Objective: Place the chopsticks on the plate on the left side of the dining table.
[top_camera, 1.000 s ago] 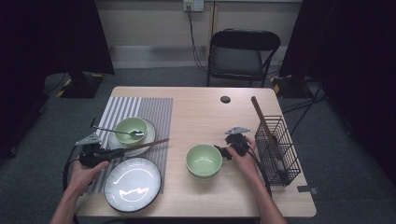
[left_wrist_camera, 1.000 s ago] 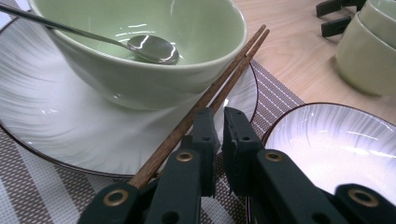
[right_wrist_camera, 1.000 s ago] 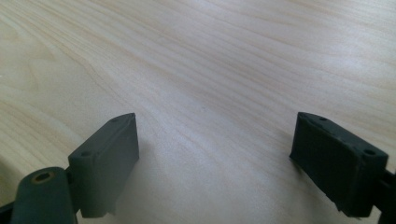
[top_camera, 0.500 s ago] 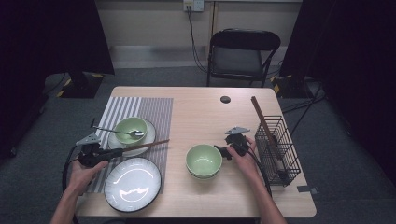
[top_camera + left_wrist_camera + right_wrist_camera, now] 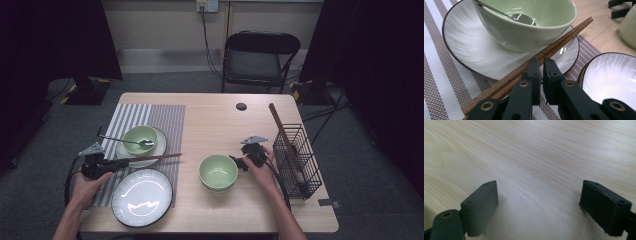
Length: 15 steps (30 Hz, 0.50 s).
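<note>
A: The fingers (image 5: 551, 72) of the left gripper (image 5: 541, 75) stand almost closed, with just a thin gap between them. The chopsticks (image 5: 541, 53) pass just beside the left finger, and I cannot tell whether they are pinched.

B: And the right gripper (image 5: 537, 203)?

A: Its 2 fingers (image 5: 482, 205) are spread wide over the bare wooden worktop (image 5: 536, 152), nothing between them. In the high view it sits just right of the green bowl (image 5: 218, 171) in the middle of the worktop.

B: Count the dishes for me.

A: 2 green bowls: that one, and the small bowl (image 5: 140, 139) on the striped placemat (image 5: 165, 117). 1 spoon (image 5: 127, 141) lies across the small bowl. That bowl stands on a white saucer (image 5: 150, 156), and 1 large white plate (image 5: 142, 197) lies near the front edge, so 2 white pieces.

B: Where are the chopsticks?

A: 1 pair, resting on the saucer's rim just in front of the small bowl, tips pointing toward the worktop's middle, the near end at the left gripper.

B: Anything else?

A: 1 black wire rack (image 5: 300, 165) at the right edge with 1 dark wooden stick (image 5: 282, 131) leaning in it.
</note>
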Each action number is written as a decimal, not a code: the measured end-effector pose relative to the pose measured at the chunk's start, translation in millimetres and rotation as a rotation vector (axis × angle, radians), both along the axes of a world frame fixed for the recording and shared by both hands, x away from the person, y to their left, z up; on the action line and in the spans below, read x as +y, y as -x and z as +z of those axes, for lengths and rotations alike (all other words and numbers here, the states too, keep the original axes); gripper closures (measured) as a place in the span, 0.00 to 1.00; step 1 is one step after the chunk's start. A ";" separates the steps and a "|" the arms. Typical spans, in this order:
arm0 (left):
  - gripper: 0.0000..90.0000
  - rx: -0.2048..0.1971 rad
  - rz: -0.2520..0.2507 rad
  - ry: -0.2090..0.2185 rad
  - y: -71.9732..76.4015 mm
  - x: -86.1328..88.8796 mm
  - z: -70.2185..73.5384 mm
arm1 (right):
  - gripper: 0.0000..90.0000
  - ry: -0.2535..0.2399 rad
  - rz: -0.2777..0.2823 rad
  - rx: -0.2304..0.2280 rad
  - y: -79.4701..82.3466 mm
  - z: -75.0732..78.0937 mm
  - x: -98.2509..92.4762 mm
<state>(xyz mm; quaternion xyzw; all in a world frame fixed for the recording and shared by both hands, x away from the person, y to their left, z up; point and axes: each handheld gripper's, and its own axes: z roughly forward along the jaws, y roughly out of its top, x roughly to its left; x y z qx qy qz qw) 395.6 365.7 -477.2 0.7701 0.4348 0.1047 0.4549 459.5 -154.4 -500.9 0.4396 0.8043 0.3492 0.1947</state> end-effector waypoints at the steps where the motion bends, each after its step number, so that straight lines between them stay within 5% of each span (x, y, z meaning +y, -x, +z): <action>1: 0.94 0.001 0.000 -0.003 -0.1 0.4 0.1 | 0.16 0.000 0.000 0.000 0.0 0.0 0.0; 15: 0.92 -0.017 0.004 -0.013 -0.4 2.5 -1.3 | 0.15 0.001 0.004 -0.002 -0.7 -0.1 -0.1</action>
